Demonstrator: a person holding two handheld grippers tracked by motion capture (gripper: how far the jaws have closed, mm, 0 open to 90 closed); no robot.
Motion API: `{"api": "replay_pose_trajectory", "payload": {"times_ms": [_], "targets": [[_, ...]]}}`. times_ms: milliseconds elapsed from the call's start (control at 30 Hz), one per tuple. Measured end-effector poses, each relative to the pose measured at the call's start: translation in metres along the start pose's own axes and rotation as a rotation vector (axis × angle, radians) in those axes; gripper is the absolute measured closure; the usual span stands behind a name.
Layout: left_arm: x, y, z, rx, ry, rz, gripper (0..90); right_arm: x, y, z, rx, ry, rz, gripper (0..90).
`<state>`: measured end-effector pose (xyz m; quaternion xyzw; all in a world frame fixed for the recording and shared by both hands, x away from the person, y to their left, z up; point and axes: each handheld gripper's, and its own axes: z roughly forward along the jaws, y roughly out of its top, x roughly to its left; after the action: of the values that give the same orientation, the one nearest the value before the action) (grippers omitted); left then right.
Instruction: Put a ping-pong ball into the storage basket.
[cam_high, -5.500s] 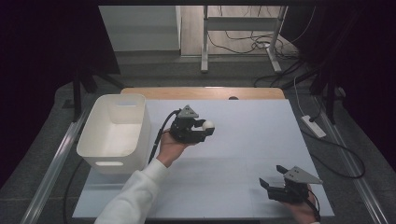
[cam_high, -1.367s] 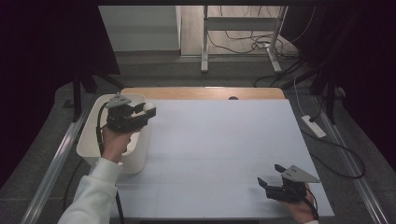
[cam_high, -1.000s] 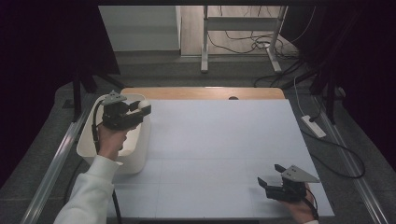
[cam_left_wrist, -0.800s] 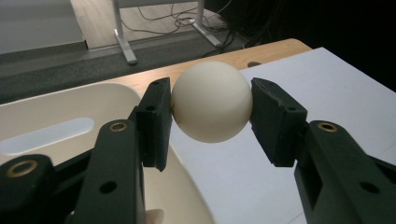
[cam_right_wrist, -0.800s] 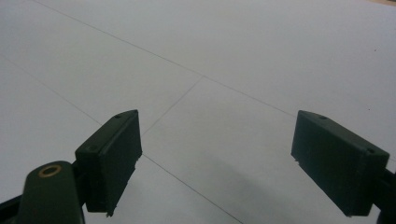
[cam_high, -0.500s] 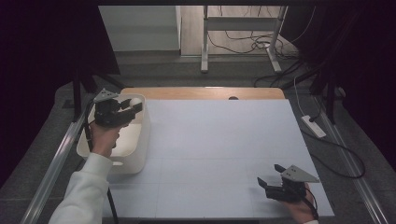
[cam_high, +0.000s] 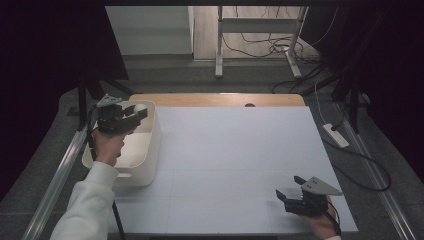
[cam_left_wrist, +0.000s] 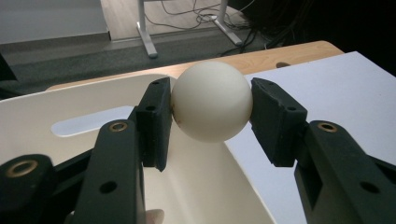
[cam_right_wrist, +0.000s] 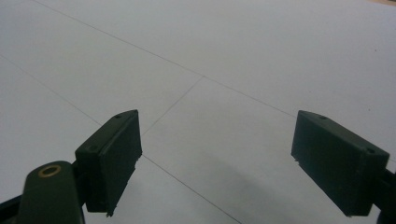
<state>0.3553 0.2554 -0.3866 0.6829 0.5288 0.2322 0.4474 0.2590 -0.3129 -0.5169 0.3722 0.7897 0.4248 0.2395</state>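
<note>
A cream-white ball (cam_left_wrist: 212, 100) is clamped between the two black pads of my left gripper (cam_left_wrist: 211, 116), which is shut on it. In the high view the ball (cam_high: 139, 108) and the left gripper (cam_high: 137, 113) hang over the far part of the white bin (cam_high: 150, 150) at the table's left. The bin's inside (cam_left_wrist: 56, 140) lies below the ball in the left gripper view. My right gripper (cam_high: 287, 196) rests near the front right of the table, open, its jaws wide apart over bare white tabletop (cam_right_wrist: 210, 60) with nothing between them.
The white tabletop (cam_high: 235, 155) stretches between the bin and the right gripper. A wooden edge (cam_high: 220, 99) runs along the far side. A power strip (cam_high: 336, 135) and cables lie on the floor to the right; metal rails flank the table.
My left hand has carried the ball from the table's middle leftward to above the bin, drifting a little further left in the last second. The right gripper has stayed still.
</note>
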Motion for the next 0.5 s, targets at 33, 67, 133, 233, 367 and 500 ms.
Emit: {"api": "replay_pose_trajectory", "payload": {"times_ms": [33, 67, 133, 233, 367, 500], "targets": [[0.001, 0.0, 0.001, 0.002, 0.002, 0.0, 50.8, 0.0, 0.0, 0.0, 0.0, 0.0, -0.001, 16.1], [0.001, 0.0, 0.001, 0.002, 0.002, 0.0, 50.8, 0.0, 0.0, 0.0, 0.0, 0.0, -0.001, 16.1], [0.001, -0.001, 0.002, 0.008, 0.006, -0.004, 50.8, 0.0, 0.0, 0.0, 0.001, 0.001, -0.001, 16.1], [0.003, -0.001, 0.006, 0.026, 0.003, -0.008, 50.7, 0.0, 0.0, 0.0, 0.002, 0.001, -0.001, 16.1], [0.005, -0.001, 0.01, 0.041, 0.005, -0.013, 50.7, 0.0, 0.0, 0.0, 0.002, 0.001, -0.002, 16.1], [0.008, -0.003, 0.016, 0.07, 0.01, -0.026, 50.7, 0.0, 0.0, 0.001, 0.004, 0.006, -0.002, 16.1]]}}
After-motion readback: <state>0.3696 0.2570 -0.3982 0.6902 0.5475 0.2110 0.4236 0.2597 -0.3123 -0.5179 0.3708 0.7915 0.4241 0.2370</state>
